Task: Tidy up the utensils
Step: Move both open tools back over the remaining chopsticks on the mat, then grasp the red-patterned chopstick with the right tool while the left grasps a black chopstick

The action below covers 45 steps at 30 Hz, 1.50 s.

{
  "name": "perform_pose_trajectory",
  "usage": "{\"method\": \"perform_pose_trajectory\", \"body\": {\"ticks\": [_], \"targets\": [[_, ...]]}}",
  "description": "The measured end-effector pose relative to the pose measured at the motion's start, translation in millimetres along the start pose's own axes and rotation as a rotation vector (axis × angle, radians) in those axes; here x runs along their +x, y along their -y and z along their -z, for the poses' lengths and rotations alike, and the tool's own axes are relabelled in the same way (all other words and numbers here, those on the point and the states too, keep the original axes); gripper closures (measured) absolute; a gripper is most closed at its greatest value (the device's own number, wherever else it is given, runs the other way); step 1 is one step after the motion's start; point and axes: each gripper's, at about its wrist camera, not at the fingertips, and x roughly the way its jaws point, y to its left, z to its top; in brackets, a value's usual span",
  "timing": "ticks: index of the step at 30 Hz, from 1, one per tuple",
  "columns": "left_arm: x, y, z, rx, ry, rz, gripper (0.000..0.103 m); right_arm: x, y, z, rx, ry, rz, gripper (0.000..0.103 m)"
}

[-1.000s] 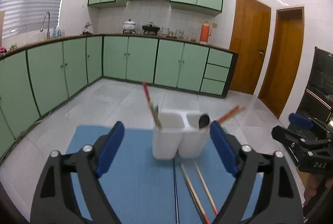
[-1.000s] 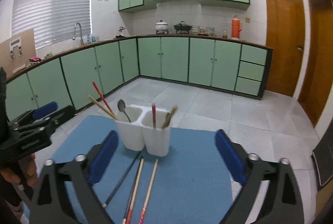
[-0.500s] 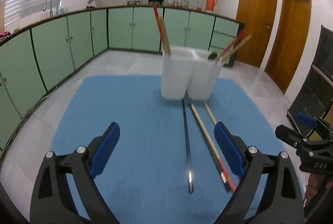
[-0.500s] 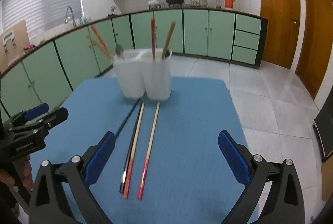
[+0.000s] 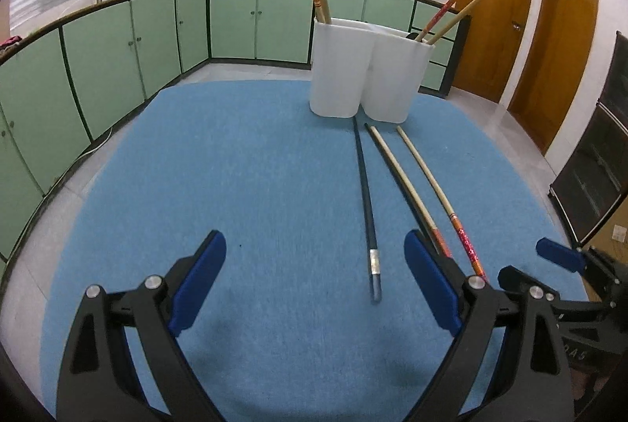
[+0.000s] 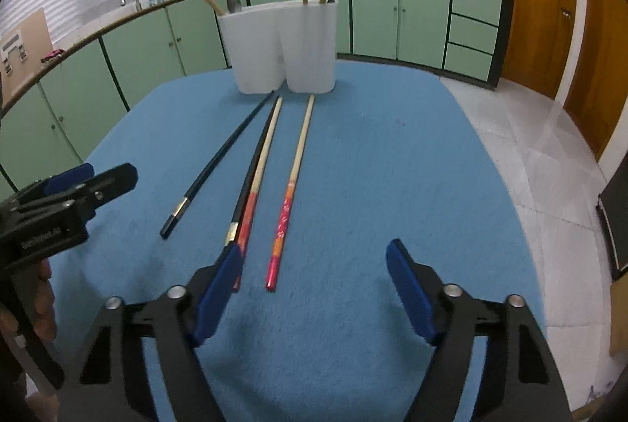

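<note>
Blue-padded right claw [image 6: 314,286] is closing with nothing between its pads; the red-ended chopstick [image 6: 292,186] is lying just beyond at eleven o'clock, its neighbour's tip hidden behind the left pad. Left claw [image 5: 314,282] is gaping empty. White holder [image 6: 284,47] is standing farthest on the worktop [image 6: 392,167].

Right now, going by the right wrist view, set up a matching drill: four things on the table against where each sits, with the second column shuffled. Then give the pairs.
1. lone black chopstick with a silver band
2. pale wooden chopstick with a pink patterned end
3. metal spoon
4. white plastic twin-cup holder

A. upright at the far end of the blue mat
B. flat on the mat, rightmost loose stick
C. standing in the holder's left cup
D. flat on the mat, leftmost loose stick

Pairs: 1-D, 2-B, 3-C, 4-A
</note>
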Motion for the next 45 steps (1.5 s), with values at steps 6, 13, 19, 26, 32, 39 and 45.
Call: {"method": "perform_pose_trajectory", "body": {"ticks": [6,13,19,26,32,39,45], "targets": [[7.4,6.5,8.4,0.015,-0.025,0.002,0.014,6.9,-6.6,4.5,-0.011,-0.026,0.009,0.053],[10.5,10.1,11.0,0.013,-0.039,0.01,0.014,16.4,-11.4,9.9,-0.01,-0.057,0.002,0.065],[12.4,12.2,11.7,0.017,-0.045,0.013,0.014,19.8,-17.7,11.2,-0.021,-0.052,0.027,0.071],[15.0,16.9,13.1,0.028,-0.059,0.013,0.014,21.8,-23.9,13.1,-0.037,-0.05,0.046,0.077],[19.0,17.8,13.0,0.024,-0.082,0.021,0.014,22.7,-20.7,11.7,-0.023,-0.052,0.028,0.097],[28.3,20.0,14.4,0.028,-0.131,0.029,0.025,19.8,-3.5,11.6,0.044,-0.047,0.036,0.097],[34.8,26.7,15.1,0.039,-0.163,0.033,0.033,18.9,4.8,11.7,0.069,-0.046,0.053,0.097]]}}
